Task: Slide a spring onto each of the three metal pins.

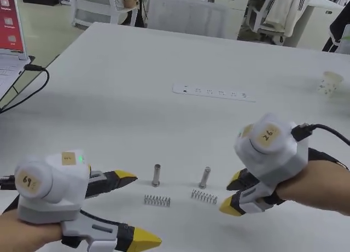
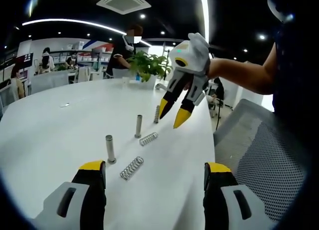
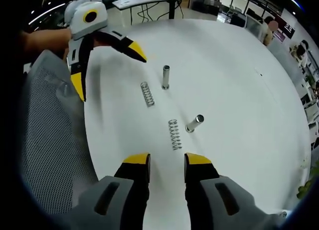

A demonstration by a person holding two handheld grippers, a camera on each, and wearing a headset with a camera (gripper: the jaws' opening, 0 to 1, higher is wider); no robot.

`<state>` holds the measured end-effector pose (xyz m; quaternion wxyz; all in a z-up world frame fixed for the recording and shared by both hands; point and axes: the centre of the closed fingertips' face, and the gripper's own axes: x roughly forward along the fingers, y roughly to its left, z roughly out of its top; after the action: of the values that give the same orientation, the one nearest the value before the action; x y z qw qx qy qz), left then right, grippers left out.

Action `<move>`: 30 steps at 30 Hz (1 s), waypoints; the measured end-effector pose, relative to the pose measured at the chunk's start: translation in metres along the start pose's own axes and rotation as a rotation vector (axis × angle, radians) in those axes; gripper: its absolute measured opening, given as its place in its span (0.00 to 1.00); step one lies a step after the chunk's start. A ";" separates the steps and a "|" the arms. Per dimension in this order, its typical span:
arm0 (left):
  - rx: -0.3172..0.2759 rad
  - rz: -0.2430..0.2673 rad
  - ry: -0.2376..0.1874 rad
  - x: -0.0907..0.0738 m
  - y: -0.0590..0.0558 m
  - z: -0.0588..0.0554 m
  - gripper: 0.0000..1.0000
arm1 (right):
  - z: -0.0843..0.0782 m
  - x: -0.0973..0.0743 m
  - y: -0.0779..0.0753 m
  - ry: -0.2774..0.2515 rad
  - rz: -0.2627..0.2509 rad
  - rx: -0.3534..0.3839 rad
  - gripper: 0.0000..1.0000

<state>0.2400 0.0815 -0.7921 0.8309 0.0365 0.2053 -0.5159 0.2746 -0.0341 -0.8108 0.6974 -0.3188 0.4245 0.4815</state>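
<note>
Left claw [image 1: 138, 210]: jaws spread wide with nothing between them, held low over the white table [image 1: 136, 99]. The first pin [image 1: 156, 174] stands upright just ahead of its tips. The first spring [image 1: 157, 200] lies flat by that pin's foot, on the person's side. I cannot tell whether the two touch.

Right claw [image 1: 228, 194]: jaws parted by a narrow gap and gripping nothing, tips aimed toward the left claw. The second pin [image 1: 205, 177] stands upright just off its tips. The second spring [image 1: 204, 196] lies flat near that pin's base. In the right gripper view this spring lies straight ahead of the gap between the jaws, with the pin slightly to one side of it.

Both pins stand bare. The two claws face each other, with pins and springs between them.

In the left gripper view a third slim piece [image 2: 157, 114] stands just behind the right claw's tips, ribbed like a coil. I cannot tell whether a pin is inside it.

Well beyond both claws lies a power strip [image 1: 213, 92]. A paper cup [image 1: 331, 82] sits far past the right claw, and a laptop [image 1: 8, 39] far past the left claw.
</note>
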 end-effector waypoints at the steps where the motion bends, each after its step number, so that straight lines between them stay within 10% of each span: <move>1: -0.001 0.001 0.000 0.000 0.000 0.000 0.77 | 0.000 0.001 -0.001 0.003 0.002 0.000 0.25; 30: -0.015 0.009 0.000 0.001 0.004 -0.001 0.75 | -0.003 0.040 -0.011 0.048 0.034 -0.064 0.16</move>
<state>0.2434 0.0824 -0.7942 0.8334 0.0311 0.2090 -0.5108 0.2914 -0.0246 -0.8477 0.6681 -0.3453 0.4309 0.4988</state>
